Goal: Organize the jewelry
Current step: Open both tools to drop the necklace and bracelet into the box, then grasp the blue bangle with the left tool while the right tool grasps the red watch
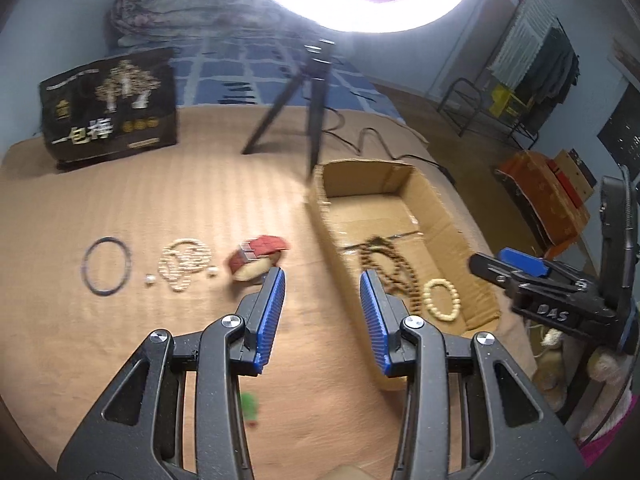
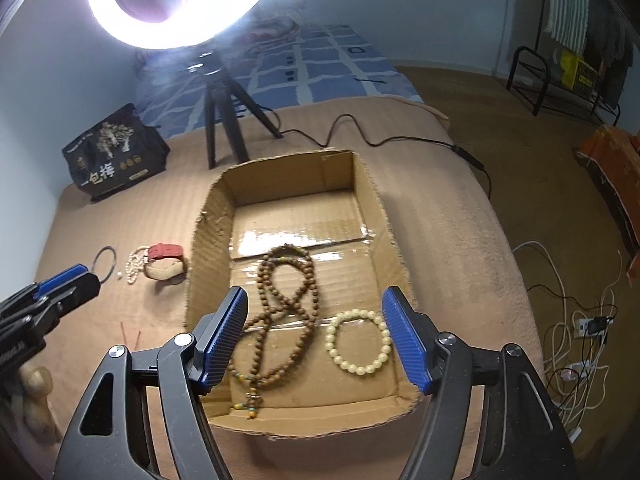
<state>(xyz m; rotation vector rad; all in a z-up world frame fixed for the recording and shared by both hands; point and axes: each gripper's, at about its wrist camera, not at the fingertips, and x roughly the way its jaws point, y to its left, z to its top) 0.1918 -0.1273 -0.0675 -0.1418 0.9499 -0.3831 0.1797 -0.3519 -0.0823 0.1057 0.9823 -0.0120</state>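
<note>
Both grippers stand apart, empty. Swing your left gripper [image 1: 322, 294] to ten o'clock, apparently onto the red-strapped watch [image 1: 256, 258]; clamp its strap.

A brown bead necklace [image 2: 286, 312] and cream bracelet [image 2: 358, 342] lie inside the cardboard box [image 2: 208, 240]. Left of the box: a red-strapped watch [image 2: 165, 261], pearl strand [image 2: 134, 266], black ring [image 2: 105, 265].

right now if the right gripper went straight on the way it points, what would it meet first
Probably the brown bead necklace on the cardboard box floor, between the open right gripper fingers; depth is unclear.
</note>
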